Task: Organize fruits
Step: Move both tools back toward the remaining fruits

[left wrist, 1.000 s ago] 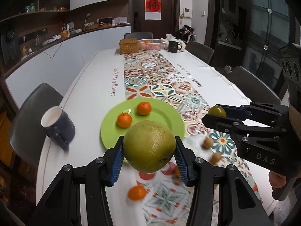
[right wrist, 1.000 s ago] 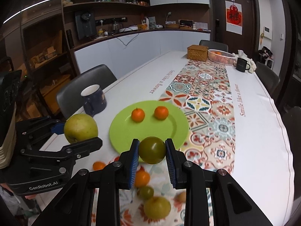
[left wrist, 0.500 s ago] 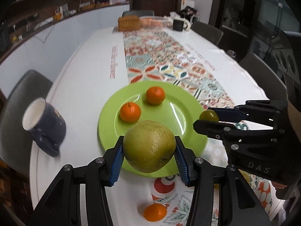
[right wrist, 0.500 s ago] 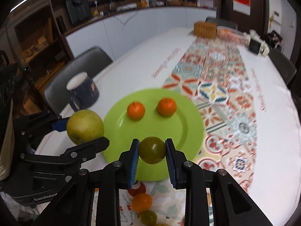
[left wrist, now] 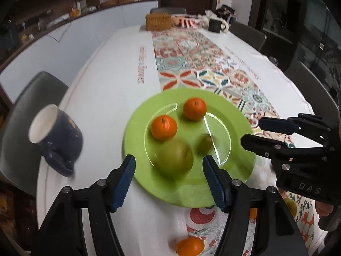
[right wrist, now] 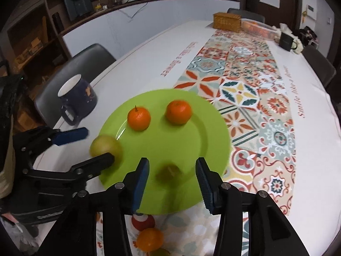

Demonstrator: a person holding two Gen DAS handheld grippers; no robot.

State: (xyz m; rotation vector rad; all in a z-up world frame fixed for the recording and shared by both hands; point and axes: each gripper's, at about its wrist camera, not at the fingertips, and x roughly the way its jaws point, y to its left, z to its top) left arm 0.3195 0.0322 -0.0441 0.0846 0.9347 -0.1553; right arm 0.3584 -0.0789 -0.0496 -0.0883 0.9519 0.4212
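A green plate [left wrist: 238, 170] [right wrist: 191, 132] holds two tangerines [left wrist: 164, 127] [left wrist: 194, 108], a big yellow-green pear [left wrist: 173, 160] [right wrist: 104, 146] and a small dark green fruit [left wrist: 204, 144] [right wrist: 169, 171]. My left gripper [left wrist: 169, 175] is open, its jaws either side of the pear, which looks blurred. My right gripper [right wrist: 172, 175] is open above the small green fruit; it also shows in the left wrist view [left wrist: 253, 132]. The left gripper shows in the right wrist view [right wrist: 93, 146].
A dark blue mug [left wrist: 54, 134] [right wrist: 76, 98] stands left of the plate. Loose tangerines [left wrist: 189, 245] [right wrist: 149, 240] lie on the patterned runner near me. A wicker box [left wrist: 158, 21], a white basket [left wrist: 187, 20] and a black mug [left wrist: 215, 24] stand at the far end. Chairs ring the table.
Both grippers have opened over the plate. The pear has left the left gripper and the small green fruit has left the right; both now sit on the plate.
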